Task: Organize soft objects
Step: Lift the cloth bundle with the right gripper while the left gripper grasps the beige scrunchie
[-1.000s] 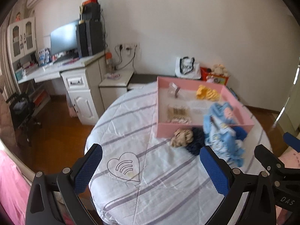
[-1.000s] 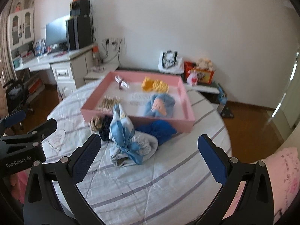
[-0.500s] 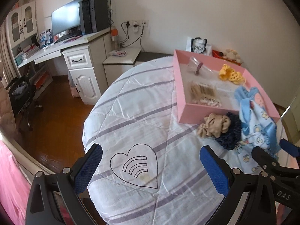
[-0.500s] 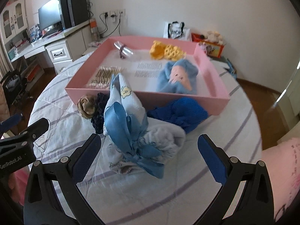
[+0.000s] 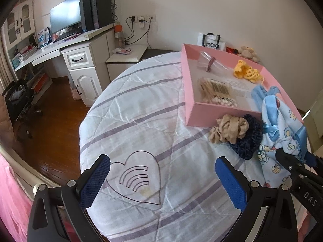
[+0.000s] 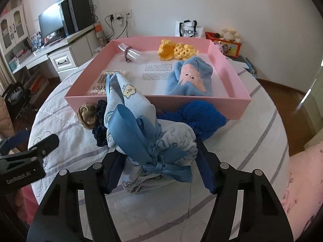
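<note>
A pink tray (image 6: 230,64) (image 5: 184,92) sits on the quilted round table (image 5: 141,104). In front of it lie a light blue cloth bundle tied with a blue ribbon (image 6: 141,129) (image 5: 282,125), a beige scrunchie (image 6: 86,115) (image 5: 230,129), a dark navy scrunchie (image 6: 100,133) (image 5: 250,139) and a royal blue knit piece (image 6: 201,117). My right gripper (image 6: 159,165) has its jaws closed in around the bundle, pads touching its sides. My left gripper (image 5: 161,179) is open and empty over the heart print.
The tray holds a blue plush (image 6: 189,78), yellow crochet pieces (image 6: 175,49), a cotton swab pack (image 5: 216,92) and a clear roll (image 6: 131,53). A desk with a monitor (image 5: 66,18) stands at the left. A pink bed edge (image 6: 302,181) lies at right.
My right gripper moved forward and down onto the blue bundle and narrowed its jaws around it. My left gripper tilted down toward the table.
</note>
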Available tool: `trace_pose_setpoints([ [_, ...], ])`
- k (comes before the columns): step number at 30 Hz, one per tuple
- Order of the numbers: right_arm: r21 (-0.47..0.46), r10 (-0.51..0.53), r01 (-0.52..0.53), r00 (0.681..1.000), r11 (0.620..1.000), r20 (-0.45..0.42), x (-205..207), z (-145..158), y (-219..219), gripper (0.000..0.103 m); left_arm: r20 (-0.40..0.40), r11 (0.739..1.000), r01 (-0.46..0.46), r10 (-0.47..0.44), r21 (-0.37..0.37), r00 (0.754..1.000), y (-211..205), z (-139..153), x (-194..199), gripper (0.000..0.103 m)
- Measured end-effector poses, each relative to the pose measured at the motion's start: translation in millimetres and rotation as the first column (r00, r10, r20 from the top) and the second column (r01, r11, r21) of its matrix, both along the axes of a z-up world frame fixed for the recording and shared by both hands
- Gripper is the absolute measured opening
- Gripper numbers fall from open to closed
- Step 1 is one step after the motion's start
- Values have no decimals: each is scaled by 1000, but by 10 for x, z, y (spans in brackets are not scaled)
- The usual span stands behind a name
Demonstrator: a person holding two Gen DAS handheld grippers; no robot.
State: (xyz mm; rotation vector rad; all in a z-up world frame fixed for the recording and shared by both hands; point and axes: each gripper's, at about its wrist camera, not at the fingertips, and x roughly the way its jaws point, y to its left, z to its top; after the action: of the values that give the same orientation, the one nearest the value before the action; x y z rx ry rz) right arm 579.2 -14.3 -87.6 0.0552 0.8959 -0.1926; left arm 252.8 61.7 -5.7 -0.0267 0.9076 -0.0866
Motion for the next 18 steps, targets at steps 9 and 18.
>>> trace_pose_setpoints([
  [9, 48, -7, 3, 997, 999, 75, -202, 221, -172, 61, 6, 1000, 24, -24, 0, 1000, -157, 53, -19, 103],
  [18, 48, -104, 96, 977, 994, 186, -467, 562, -555, 61, 8, 998, 58, -58, 1, 998, -395, 88, 76, 103],
])
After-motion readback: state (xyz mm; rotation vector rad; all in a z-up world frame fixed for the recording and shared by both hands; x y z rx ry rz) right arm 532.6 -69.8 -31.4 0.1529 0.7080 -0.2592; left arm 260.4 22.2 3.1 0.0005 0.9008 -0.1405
